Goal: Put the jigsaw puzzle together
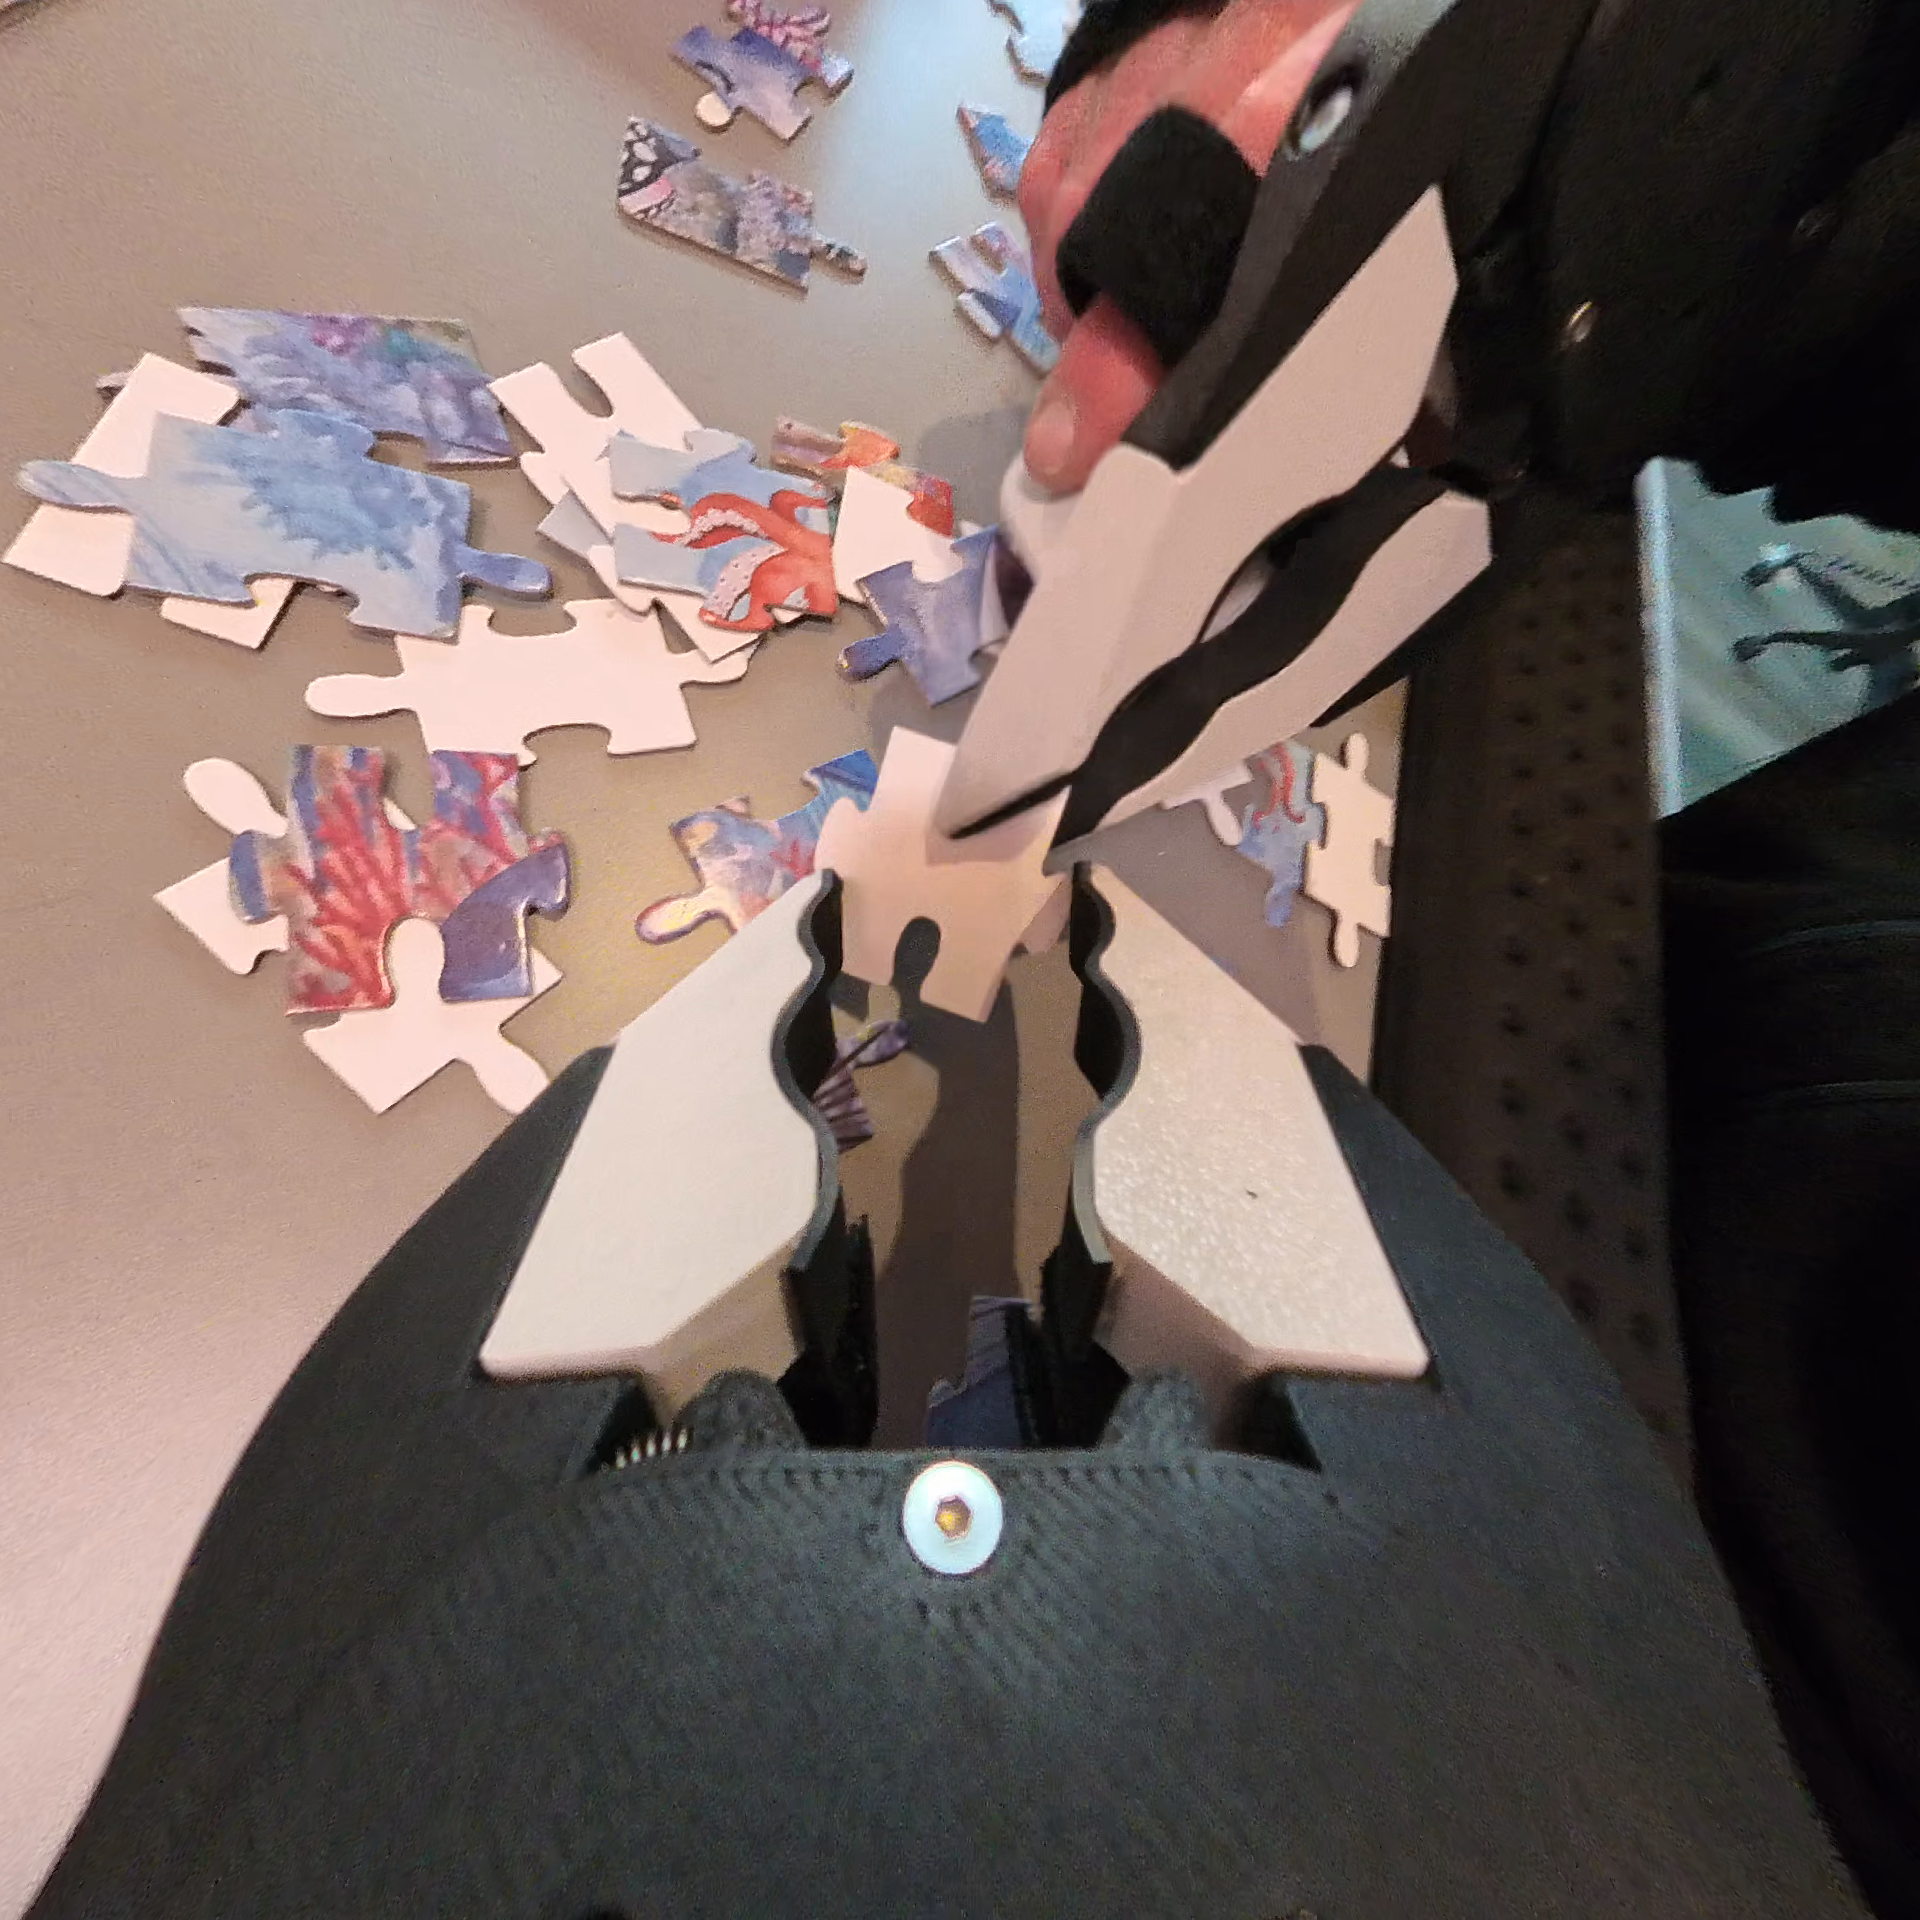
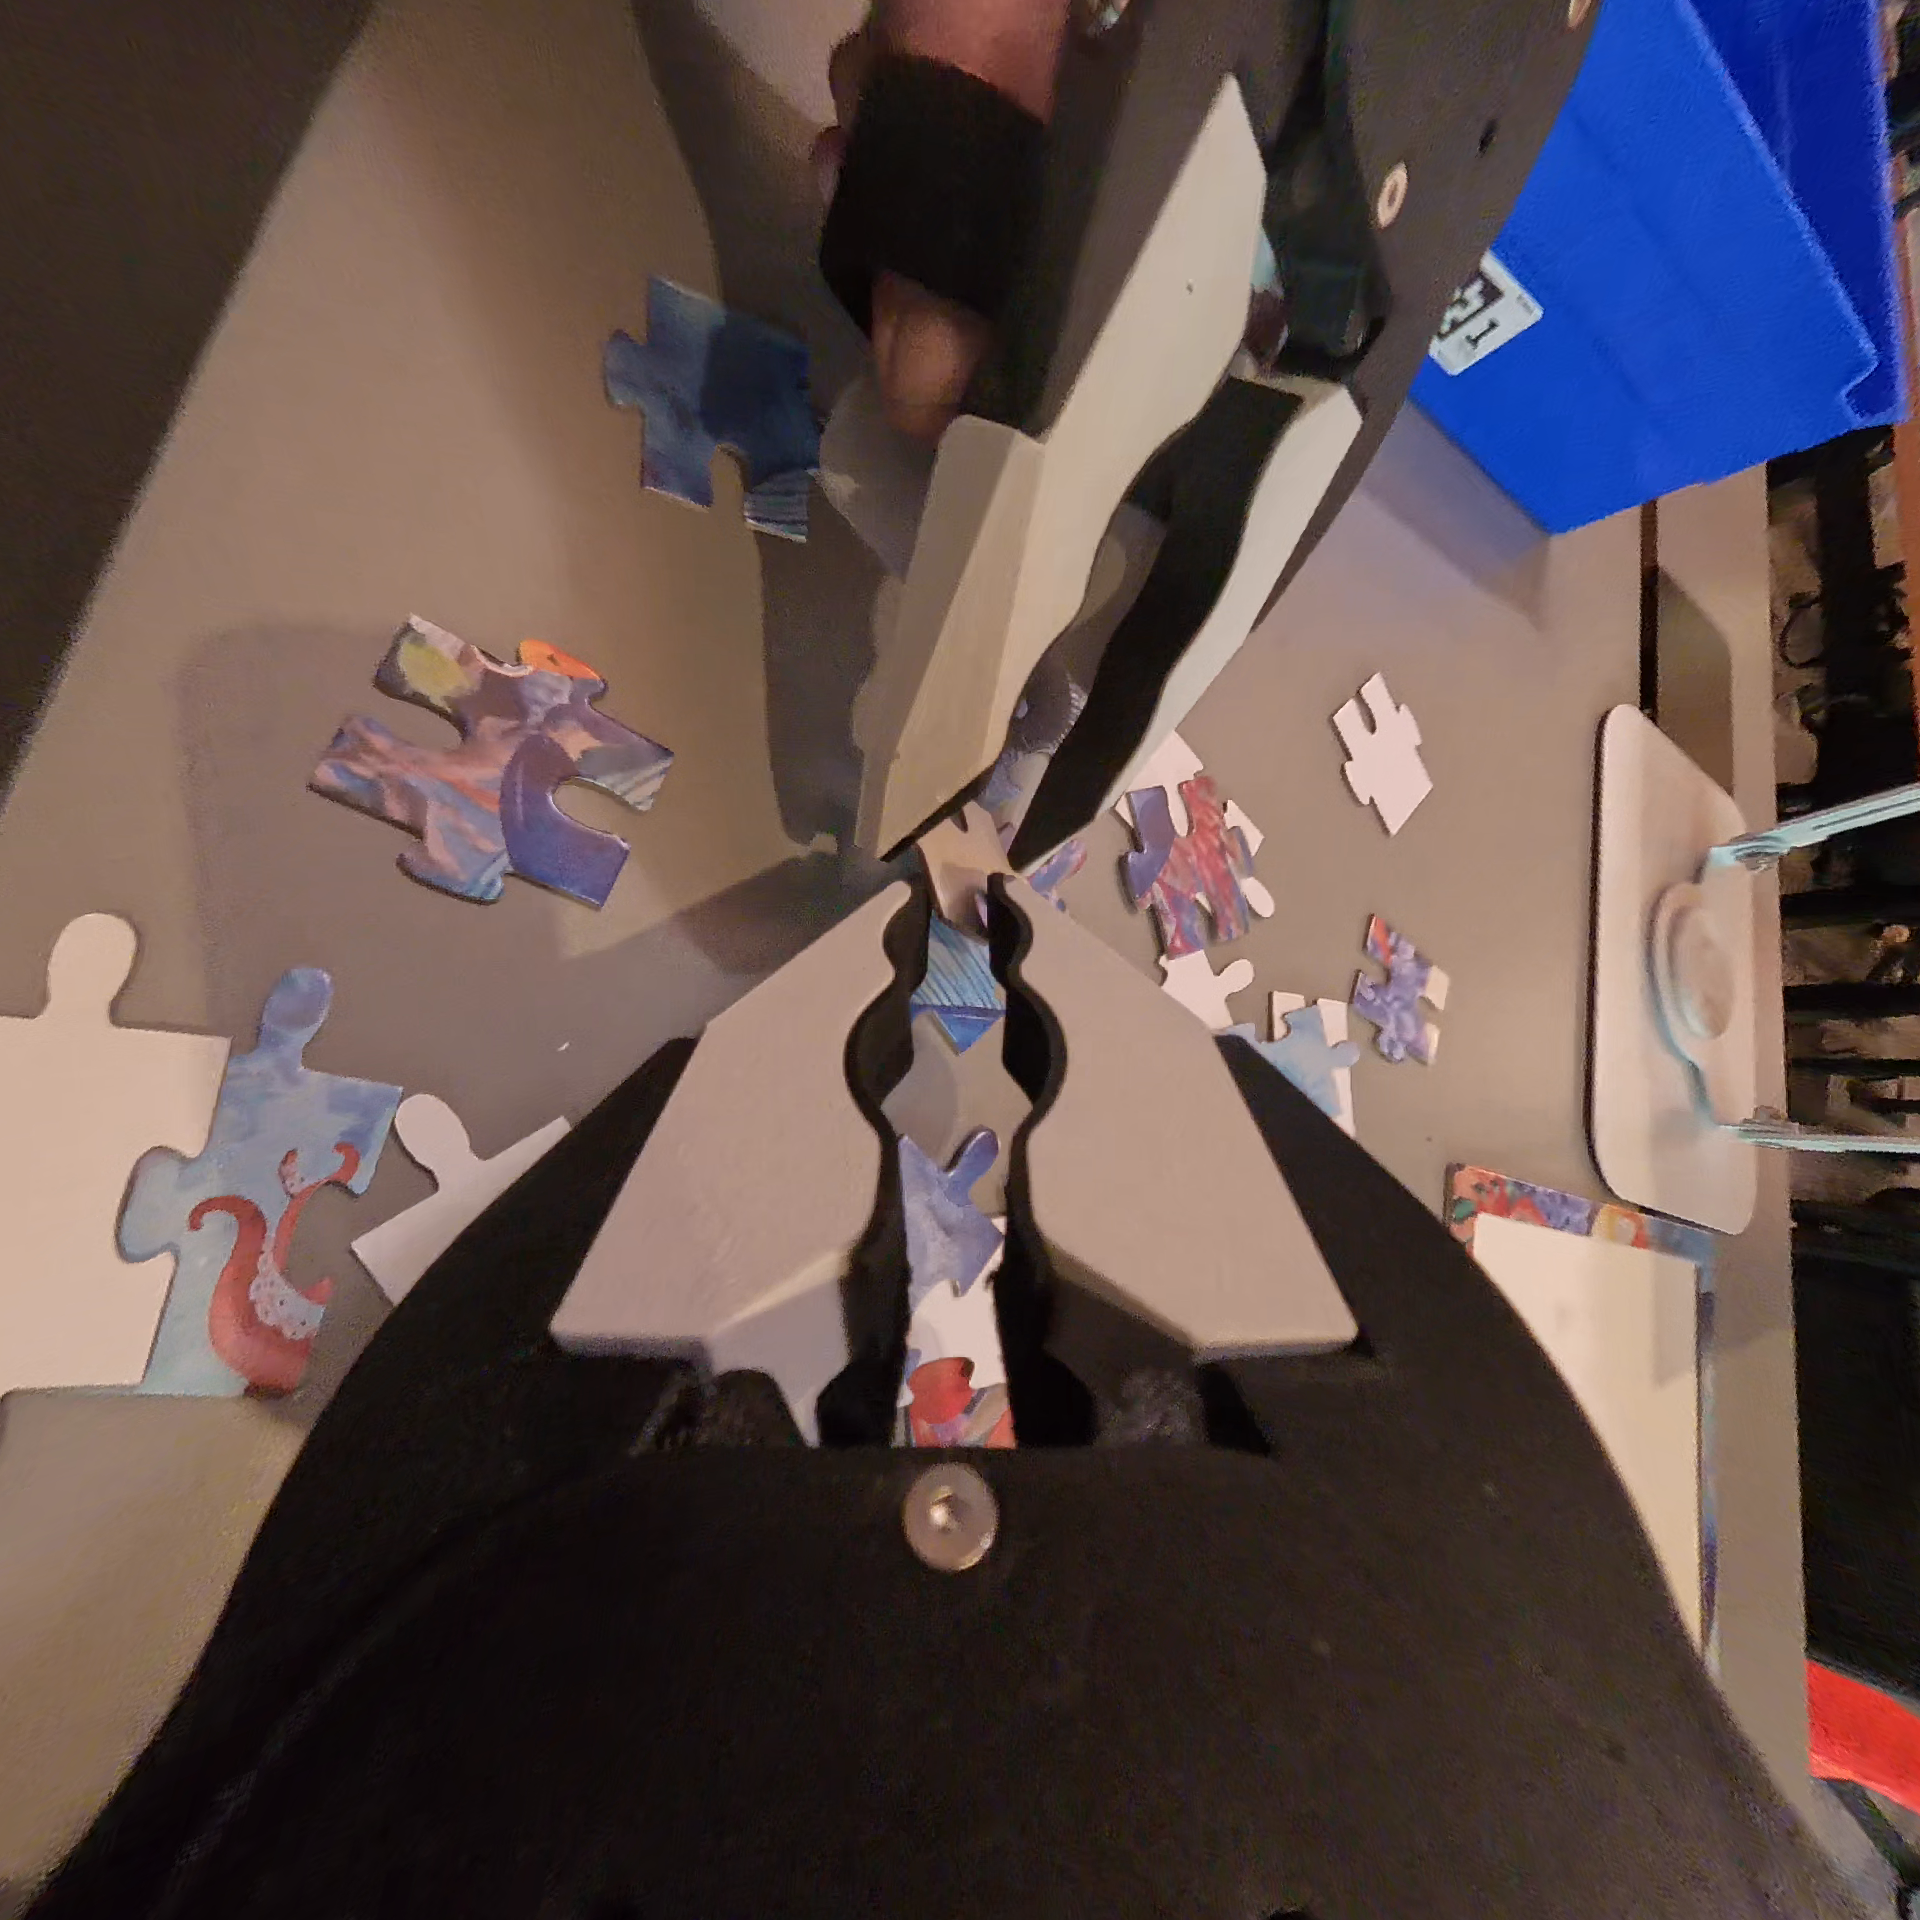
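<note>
Your grey table [image 1: 208,1195] is littered with loose puzzle pieces, many face down, none joined that I can see. You're mid-handover: your left tongs [image 1: 951,883] stand parted around the white-backed piece [image 1: 935,914], while your right tongs [image 2: 956,883] are clenched on its upper edge. Next, I judge, close the left before releasing the right, then turn it picture-side up.
</note>
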A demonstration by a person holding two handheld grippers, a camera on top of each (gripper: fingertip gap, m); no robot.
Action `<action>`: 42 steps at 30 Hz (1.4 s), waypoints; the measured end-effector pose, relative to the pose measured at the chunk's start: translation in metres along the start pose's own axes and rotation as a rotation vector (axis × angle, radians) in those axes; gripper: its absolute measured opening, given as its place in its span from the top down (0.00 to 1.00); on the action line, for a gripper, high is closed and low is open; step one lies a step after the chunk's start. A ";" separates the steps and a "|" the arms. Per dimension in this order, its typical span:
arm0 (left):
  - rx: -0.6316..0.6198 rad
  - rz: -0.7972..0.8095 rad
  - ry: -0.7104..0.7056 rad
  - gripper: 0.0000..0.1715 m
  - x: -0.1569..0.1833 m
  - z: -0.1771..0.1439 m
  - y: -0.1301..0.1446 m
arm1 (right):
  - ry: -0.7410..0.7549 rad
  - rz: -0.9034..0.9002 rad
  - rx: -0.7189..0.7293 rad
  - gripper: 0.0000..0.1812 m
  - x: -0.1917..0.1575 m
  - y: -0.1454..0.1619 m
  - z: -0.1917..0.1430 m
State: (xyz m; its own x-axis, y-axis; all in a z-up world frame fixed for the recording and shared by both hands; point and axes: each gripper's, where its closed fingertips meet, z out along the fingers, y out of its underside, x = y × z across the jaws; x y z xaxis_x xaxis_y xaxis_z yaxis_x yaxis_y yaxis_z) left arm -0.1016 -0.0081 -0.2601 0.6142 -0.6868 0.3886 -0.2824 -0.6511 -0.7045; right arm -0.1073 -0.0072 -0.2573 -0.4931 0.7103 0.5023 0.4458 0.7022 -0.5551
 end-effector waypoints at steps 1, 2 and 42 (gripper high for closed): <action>0.011 -0.010 0.030 0.75 0.003 -0.001 -0.002 | -0.005 -0.009 0.008 0.97 -0.001 -0.002 -0.003; 0.034 -0.014 0.070 0.80 0.008 -0.002 -0.007 | -0.017 -0.002 0.009 1.00 -0.002 -0.001 -0.006; -0.160 0.233 -0.493 0.77 -0.075 -0.006 -0.011 | -0.193 0.671 -0.046 0.82 0.082 0.076 -0.048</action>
State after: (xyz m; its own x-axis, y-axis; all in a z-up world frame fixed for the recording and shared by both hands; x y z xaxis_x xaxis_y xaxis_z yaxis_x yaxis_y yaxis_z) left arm -0.1488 0.0487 -0.2779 0.7827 -0.6115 -0.1162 -0.5363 -0.5679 -0.6244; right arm -0.0784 0.1073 -0.2267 -0.2222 0.9726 -0.0681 0.7294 0.1195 -0.6735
